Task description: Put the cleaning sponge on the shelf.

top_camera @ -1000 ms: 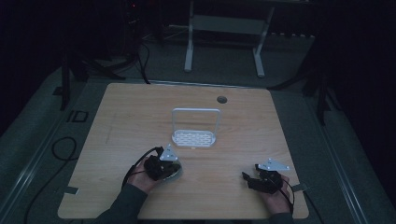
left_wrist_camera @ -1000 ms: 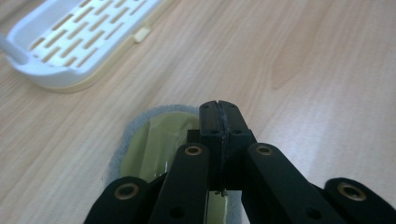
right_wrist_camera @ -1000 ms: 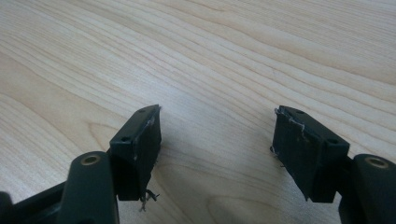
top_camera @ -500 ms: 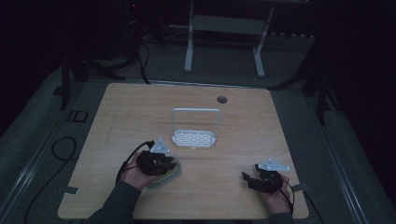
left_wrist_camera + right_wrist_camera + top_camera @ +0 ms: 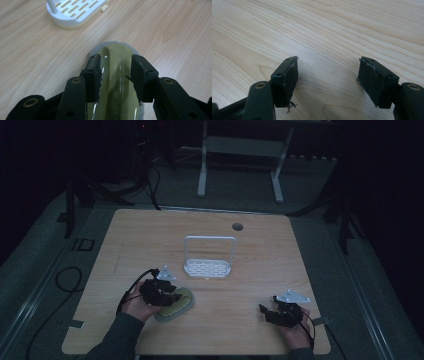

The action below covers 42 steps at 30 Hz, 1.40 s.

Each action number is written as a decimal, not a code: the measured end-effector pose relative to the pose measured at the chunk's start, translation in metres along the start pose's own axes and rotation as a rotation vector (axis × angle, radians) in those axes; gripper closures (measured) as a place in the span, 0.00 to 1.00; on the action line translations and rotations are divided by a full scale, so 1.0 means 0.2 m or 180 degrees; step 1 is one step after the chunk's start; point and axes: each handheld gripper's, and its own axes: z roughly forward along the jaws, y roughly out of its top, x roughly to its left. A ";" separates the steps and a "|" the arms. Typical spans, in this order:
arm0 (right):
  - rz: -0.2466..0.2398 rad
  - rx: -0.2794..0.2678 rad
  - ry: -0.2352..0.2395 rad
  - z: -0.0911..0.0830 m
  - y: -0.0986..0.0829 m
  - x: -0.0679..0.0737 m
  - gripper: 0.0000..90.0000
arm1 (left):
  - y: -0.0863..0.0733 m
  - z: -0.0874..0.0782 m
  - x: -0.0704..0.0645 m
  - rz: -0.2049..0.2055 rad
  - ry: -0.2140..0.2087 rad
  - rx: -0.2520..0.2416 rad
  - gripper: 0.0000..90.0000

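Observation:
A yellow-green sponge [image 5: 181,306] in glossy wrap, with a grey underside, lies on the wooden table [image 5: 150,245] at the front left. My left gripper [image 5: 175,299] is shut on the sponge; in the left gripper view the sponge [image 5: 117,85] bulges up into a ridge between the two pads of the left gripper [image 5: 116,62]. A white slotted rack [image 5: 207,268] with a tall loop handle stands at the table's middle, and its base [image 5: 75,12] lies just beyond the sponge. My right gripper [image 5: 264,312] rests at the front right, and in its own view the right gripper [image 5: 328,65] is open over bare wood.
A round cable hole [image 5: 237,226] sits near the table's far edge. A black cable [image 5: 132,287] loops from the left gripper over the front left of the table. A desk frame [image 5: 240,150] stands on the floor beyond, in a dark room.
My left hand has shifted a little to the left with the sponge, which now shows more to the gripper's right. The right gripper has stayed put.

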 end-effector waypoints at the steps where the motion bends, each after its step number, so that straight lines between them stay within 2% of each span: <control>1: -0.0002 -0.0001 0.0000 0.00 0.00 0.00 0.35 | 0.00 0.00 0.00 0.0004 -0.0003 0.0027 0.67; 11: -0.0002 -0.0001 -0.0001 0.00 0.00 0.00 0.35 | 0.01 -0.01 0.02 0.0025 -0.0059 0.0232 0.66; 15: 0.0000 0.0000 0.0000 0.00 0.00 0.00 0.35 | 0.03 -0.01 0.02 0.0104 -0.0072 0.0333 0.67; 25: 0.0002 -0.0002 -0.0001 0.00 0.00 0.00 0.35 | 0.07 0.01 0.01 0.0211 -0.0081 0.0559 0.70; 42: 0.0000 -0.0001 0.0000 0.00 0.00 0.00 0.35 | 0.14 0.04 0.03 0.0262 -0.0173 0.0960 0.69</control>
